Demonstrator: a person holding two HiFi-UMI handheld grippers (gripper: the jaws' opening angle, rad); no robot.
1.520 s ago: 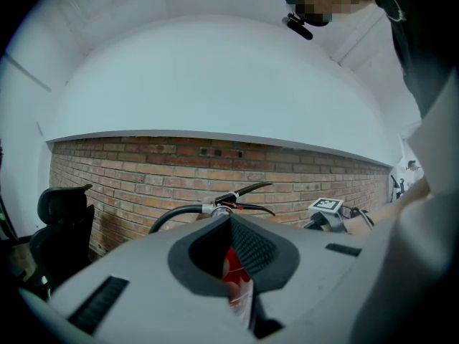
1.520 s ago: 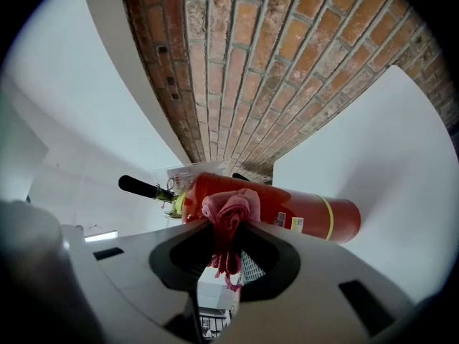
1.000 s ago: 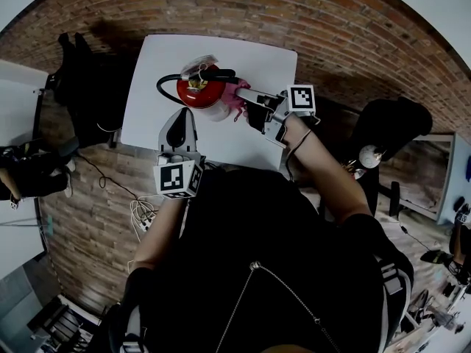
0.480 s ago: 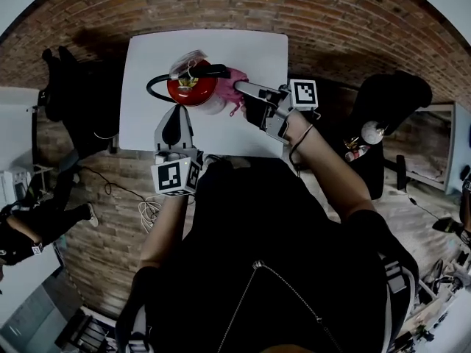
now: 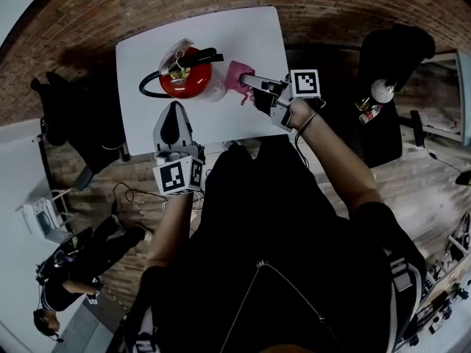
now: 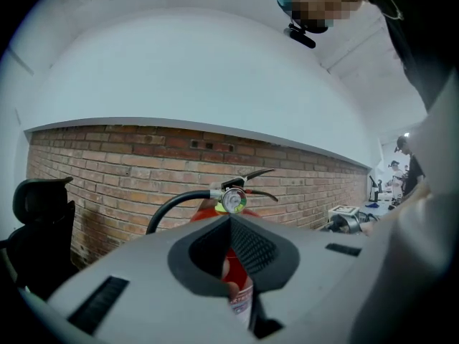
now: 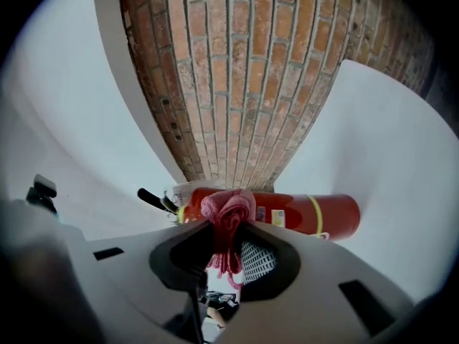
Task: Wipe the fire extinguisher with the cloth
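Observation:
A red fire extinguisher [image 5: 185, 76] with a black hose and lever stands upright on the white table [image 5: 250, 35]. My right gripper [image 5: 254, 85] is shut on a bunched pink cloth [image 5: 239, 76], which it holds at the extinguisher's right side. In the right gripper view the cloth [image 7: 228, 210] bulges out of the right gripper [image 7: 226, 239] in front of the red cylinder [image 7: 315, 216]. My left gripper [image 5: 175, 112] is shut and empty just in front of the extinguisher. In the left gripper view the left gripper [image 6: 229, 221] points at the extinguisher's gauge [image 6: 233, 201].
Black office chairs stand left of the table [image 5: 73, 109] and to the right [image 5: 390, 50]; one chair [image 6: 39, 206] shows in the left gripper view. Brick surfaces surround the table. A person [image 5: 73, 271] is at lower left. Cables [image 5: 129, 193] lie under the table's front edge.
The head camera has swung, so the table now sits higher and tilted. The right gripper still holds the cloth at the extinguisher's right side. The left gripper stays shut in front of it.

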